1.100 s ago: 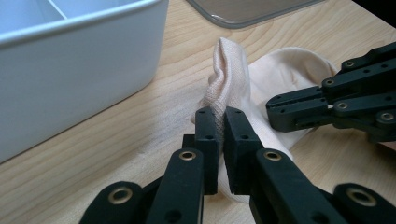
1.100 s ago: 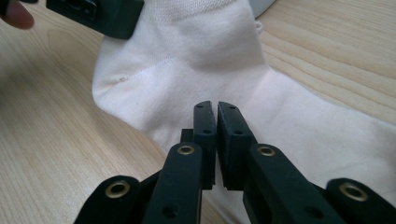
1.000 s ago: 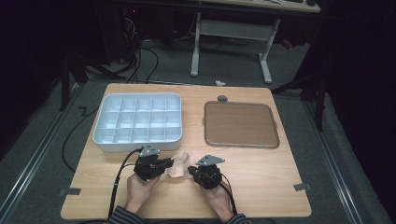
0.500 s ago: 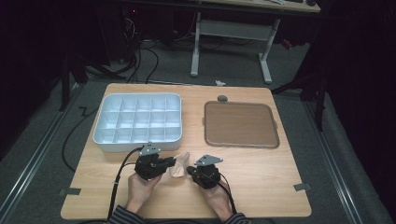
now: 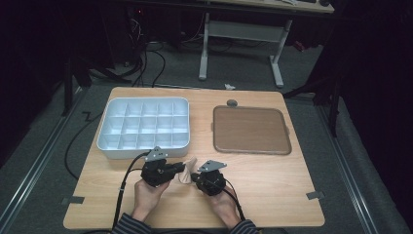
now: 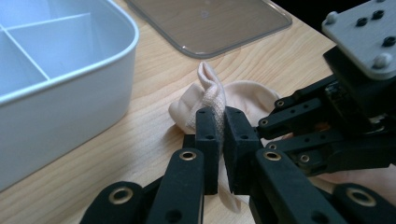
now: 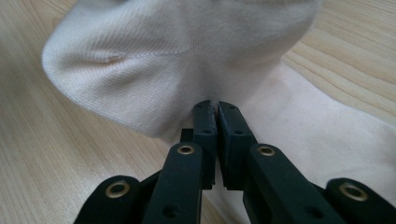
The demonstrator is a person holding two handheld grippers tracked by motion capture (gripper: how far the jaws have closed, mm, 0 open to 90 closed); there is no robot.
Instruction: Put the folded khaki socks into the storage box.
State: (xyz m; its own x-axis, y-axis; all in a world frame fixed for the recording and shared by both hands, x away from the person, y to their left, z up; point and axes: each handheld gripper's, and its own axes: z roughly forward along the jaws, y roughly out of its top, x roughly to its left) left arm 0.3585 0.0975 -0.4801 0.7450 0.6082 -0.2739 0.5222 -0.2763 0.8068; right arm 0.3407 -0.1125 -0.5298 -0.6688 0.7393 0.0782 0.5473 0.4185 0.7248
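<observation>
Wooden table [image 5: 272, 185] lying under us, near edge: we are pinching pale sock [image 5: 186, 173] from both sides, left gripper [image 5: 179, 168] and right gripper [image 5: 194, 176] both clamping fabric. Folding barely begun; white divided tray [image 5: 143, 146] far-left waiting.

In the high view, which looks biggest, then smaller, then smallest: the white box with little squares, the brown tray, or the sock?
1. White compartment box and brown tray: they look about alike in size, so I won't rank one over the other.
2. Sock: by far the smallest, bunched between the two grippers.
</observation>
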